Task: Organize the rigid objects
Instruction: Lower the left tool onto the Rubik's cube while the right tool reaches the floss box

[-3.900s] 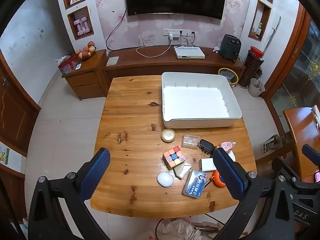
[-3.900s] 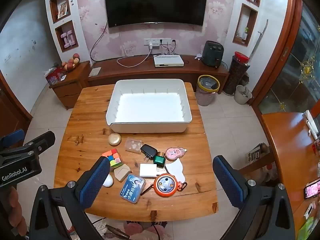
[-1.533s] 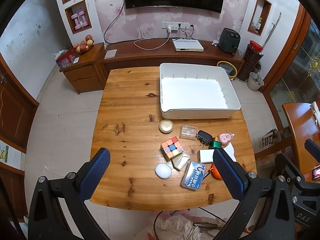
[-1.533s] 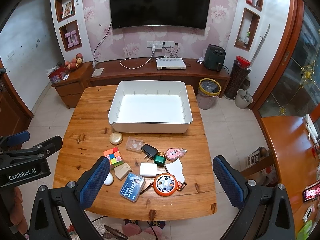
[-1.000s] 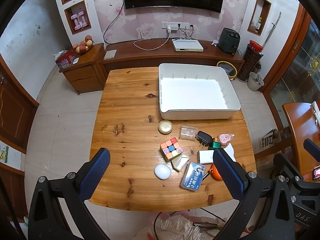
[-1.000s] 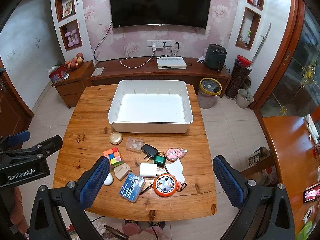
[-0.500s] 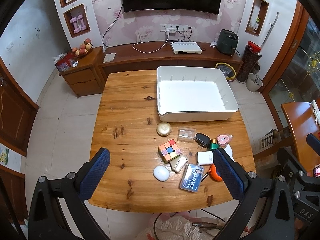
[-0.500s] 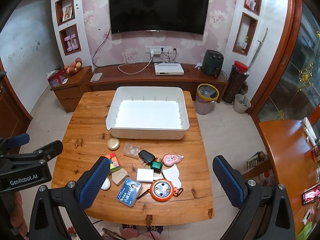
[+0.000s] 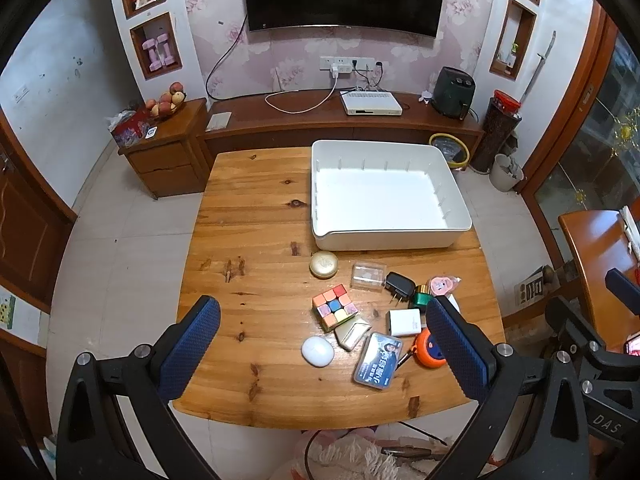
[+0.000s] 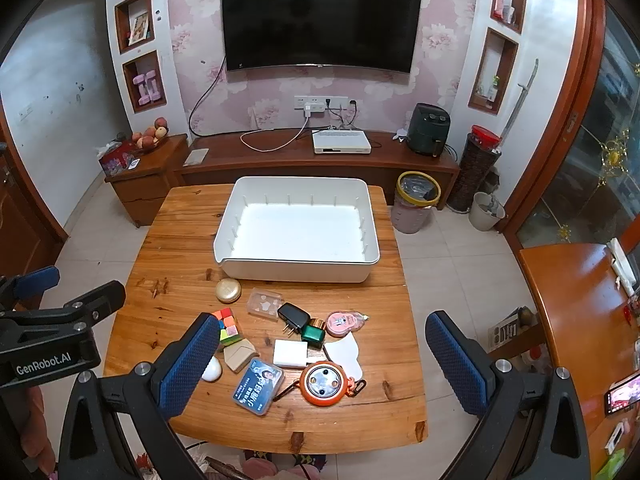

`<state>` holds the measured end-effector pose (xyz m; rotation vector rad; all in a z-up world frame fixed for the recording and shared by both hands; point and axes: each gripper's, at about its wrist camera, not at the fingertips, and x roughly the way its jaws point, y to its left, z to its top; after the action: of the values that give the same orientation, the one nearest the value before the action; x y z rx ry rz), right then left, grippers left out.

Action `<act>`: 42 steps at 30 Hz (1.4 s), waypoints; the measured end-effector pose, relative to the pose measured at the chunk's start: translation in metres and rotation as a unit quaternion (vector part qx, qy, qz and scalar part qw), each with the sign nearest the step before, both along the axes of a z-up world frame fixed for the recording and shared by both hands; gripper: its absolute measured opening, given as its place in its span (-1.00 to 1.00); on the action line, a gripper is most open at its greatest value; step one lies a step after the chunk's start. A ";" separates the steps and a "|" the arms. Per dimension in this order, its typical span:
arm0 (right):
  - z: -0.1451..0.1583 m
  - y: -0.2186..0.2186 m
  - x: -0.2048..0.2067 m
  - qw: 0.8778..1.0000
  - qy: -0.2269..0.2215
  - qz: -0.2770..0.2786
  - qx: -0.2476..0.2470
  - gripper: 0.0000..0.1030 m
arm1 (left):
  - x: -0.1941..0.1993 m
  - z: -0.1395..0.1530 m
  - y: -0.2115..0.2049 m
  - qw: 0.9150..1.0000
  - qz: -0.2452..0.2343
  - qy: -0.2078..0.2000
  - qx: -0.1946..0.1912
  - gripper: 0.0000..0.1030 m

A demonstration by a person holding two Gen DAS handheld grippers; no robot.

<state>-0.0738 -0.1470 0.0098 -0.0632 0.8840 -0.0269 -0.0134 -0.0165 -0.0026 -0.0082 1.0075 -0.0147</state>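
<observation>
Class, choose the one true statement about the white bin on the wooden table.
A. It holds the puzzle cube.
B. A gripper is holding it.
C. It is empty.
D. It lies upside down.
C: the white bin shows only its bare floor, while the puzzle cube sits outside it on the table.

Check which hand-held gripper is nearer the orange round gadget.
Right, as a hedged call. The right hand-held gripper is centred almost over the orange round gadget, well above the table. The left hand-held gripper has it off by its right finger. Both stand open.
</observation>
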 end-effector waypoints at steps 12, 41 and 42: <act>0.000 -0.019 0.012 1.000 -0.005 0.028 -0.001 0.99 | 0.014 -0.010 -0.007 1.000 0.002 -0.003 0.011 0.99; -0.133 0.004 0.036 0.990 0.116 -0.075 0.039 0.87 | 0.075 -0.131 0.000 0.964 -0.255 0.079 0.012 0.99; -0.138 0.008 0.034 0.989 0.117 -0.078 0.039 0.87 | 0.079 -0.137 0.000 0.961 -0.264 0.084 0.012 0.99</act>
<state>-0.0401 -0.1391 -0.1285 0.0789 1.1231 -0.1335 0.0653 -0.0164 -0.1392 0.2874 1.1560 -0.4972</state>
